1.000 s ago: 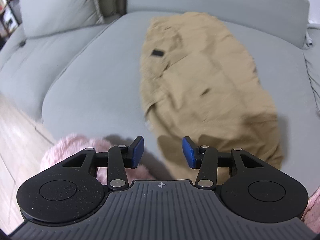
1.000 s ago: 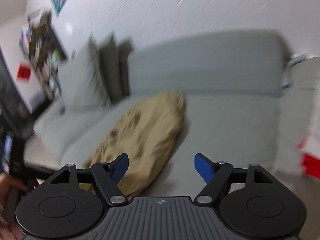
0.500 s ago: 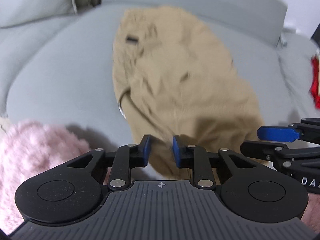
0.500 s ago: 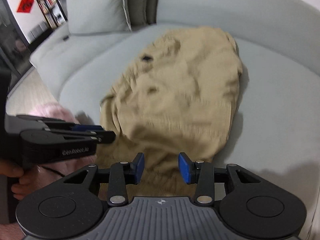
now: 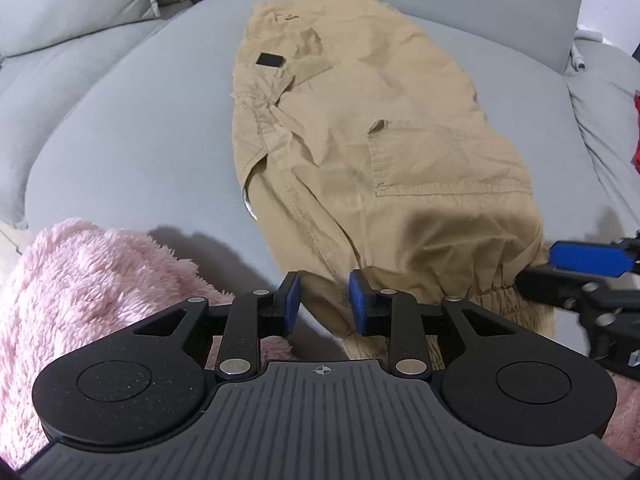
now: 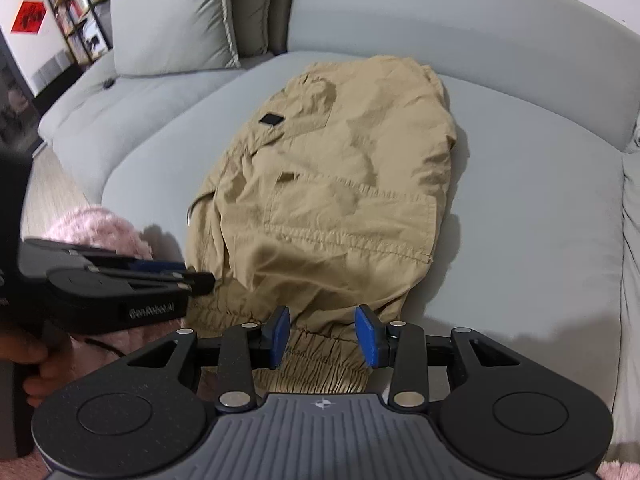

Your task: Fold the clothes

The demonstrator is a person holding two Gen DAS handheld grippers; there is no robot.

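Tan cargo trousers [image 5: 372,120] lie lengthwise on the grey sofa seat [image 5: 132,128], elastic cuffs nearest me. They also show in the right wrist view [image 6: 332,184]. My left gripper [image 5: 324,300] is open, its blue pads straddling the left edge of the near cuff. My right gripper [image 6: 323,334] is open over the gathered cuff [image 6: 316,360]. It shows in the left wrist view [image 5: 580,268] at the right edge of the trousers. The left gripper shows side-on in the right wrist view [image 6: 160,276].
A pink fluffy garment [image 5: 88,280] lies at the seat's front left. Grey back cushions [image 6: 176,20] stand behind. A red item [image 5: 636,136] sits at the far right. Shelves [image 6: 68,12] and floor [image 6: 48,188] lie left of the sofa.
Both grippers have come down to the near cuff end of the trousers. The right gripper's jaws narrowed from wide open a second ago, then widened a little.
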